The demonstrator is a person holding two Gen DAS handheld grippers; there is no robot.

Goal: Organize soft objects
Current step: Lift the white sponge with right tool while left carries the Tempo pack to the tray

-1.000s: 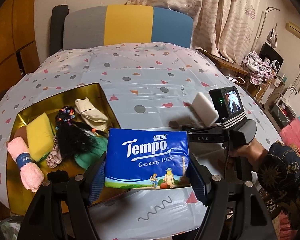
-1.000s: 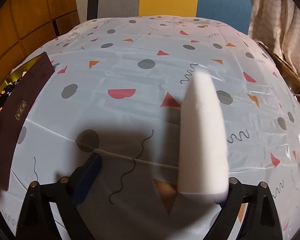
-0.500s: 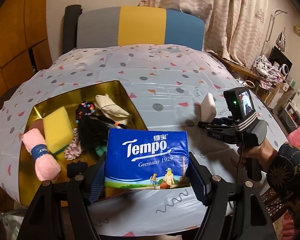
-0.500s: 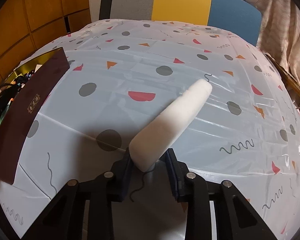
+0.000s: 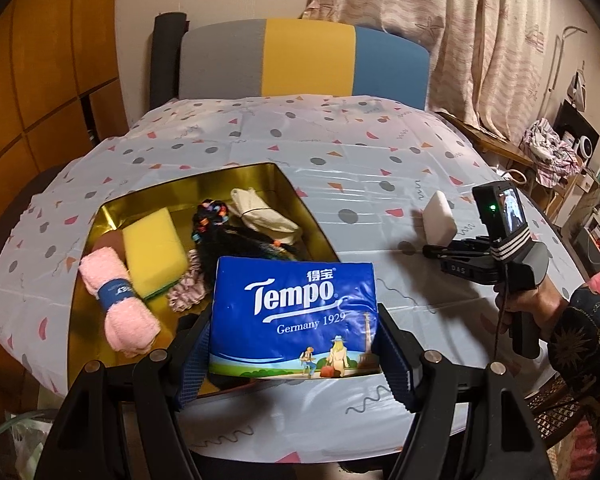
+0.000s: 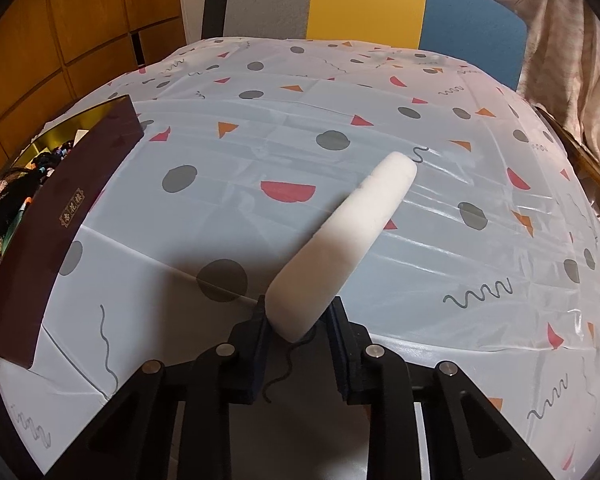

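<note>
At left of the left-wrist view the open gold-lined box (image 5: 100, 216) is kept ready for soft items; the blue Tempo tissue pack (image 5: 294, 312) is clamped by the left gripper (image 5: 296, 364) at lower centre, seemingly for boxing; at right the white foam sponge (image 6: 340, 248) has just been closed on and is pinched clear of the patterned tablecloth (image 6: 460, 184) by the right gripper (image 6: 298, 332).

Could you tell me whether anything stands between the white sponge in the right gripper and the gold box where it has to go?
Partly. The white sponge is clamped in the right gripper. The tablecloth towards the gold box is bare, but the left gripper holds the Tempo tissue pack at the box's near right corner.
</note>
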